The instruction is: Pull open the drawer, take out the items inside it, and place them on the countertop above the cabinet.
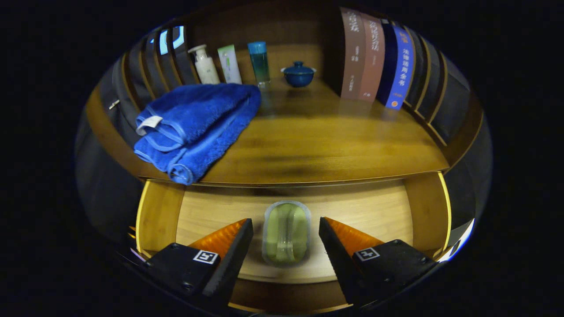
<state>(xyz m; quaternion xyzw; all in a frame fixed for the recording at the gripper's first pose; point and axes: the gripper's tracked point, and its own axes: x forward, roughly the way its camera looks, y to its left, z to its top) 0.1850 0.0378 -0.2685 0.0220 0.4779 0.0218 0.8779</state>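
Observation:
The wooden drawer (161, 211) stands pulled open below the countertop (317, 141). On its floor lies a green oval soap box with a clear lid (286, 233), lengthwise between my two fingers. My gripper (286, 229) is open above it, a finger on each side with a gap to the box; neither finger touches it. A folded blue towel (194, 125) lies on the countertop's left part, one corner hanging over the front edge above the drawer.
At the back of the countertop stand a white pump bottle (205, 65), a white-green tube (229, 64), a teal bottle (259, 62) and a blue lidded bowl (298, 74). Upright books (374, 59) line the right side, dark binders (163, 61) the left.

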